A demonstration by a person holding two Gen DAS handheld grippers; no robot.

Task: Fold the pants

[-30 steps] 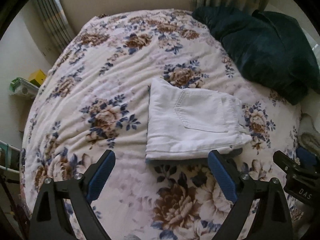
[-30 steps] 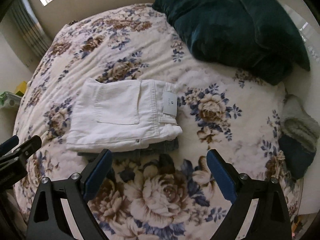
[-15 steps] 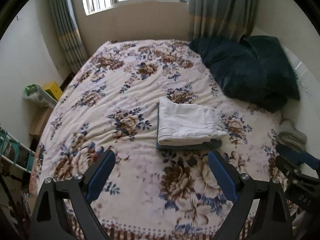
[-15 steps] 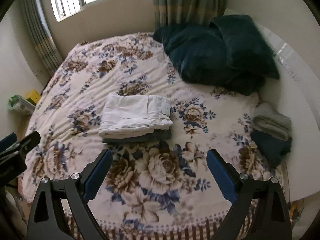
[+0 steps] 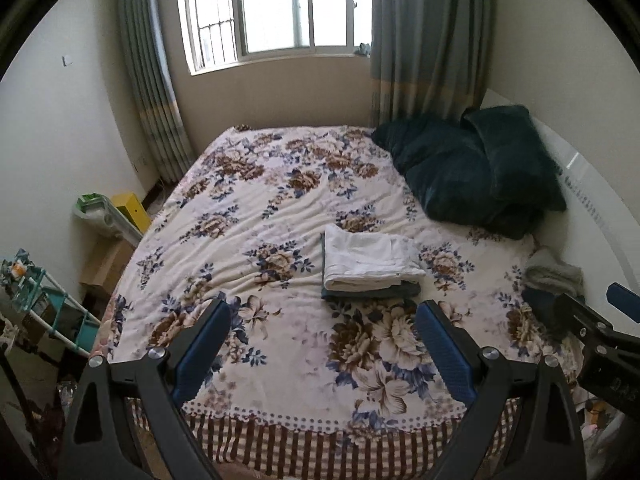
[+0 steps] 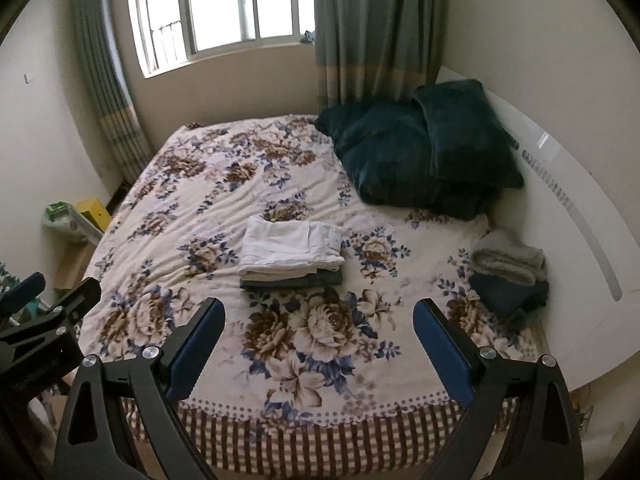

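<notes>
Folded white pants [image 5: 370, 260] lie on a folded dark grey garment [image 5: 372, 292] in the middle of the floral bed; both also show in the right wrist view, the white pants [image 6: 292, 250] above the grey garment [image 6: 292, 280]. My left gripper [image 5: 322, 346] is open and empty, held back over the bed's foot edge. My right gripper [image 6: 318, 344] is open and empty, also well back from the stack. The right gripper's side shows at the right of the left wrist view [image 5: 592, 332].
Dark teal pillows [image 6: 420, 148] lie at the bed's far right. A grey and navy folded pile [image 6: 508, 276] sits by the white headboard [image 6: 580, 216]. A rack [image 5: 40, 304] and boxes [image 5: 128, 210] stand left of the bed. The window [image 5: 276, 8] is beyond.
Both grippers have pulled far back and up from the stack to past the foot of the bed. The folded pants have not moved.
</notes>
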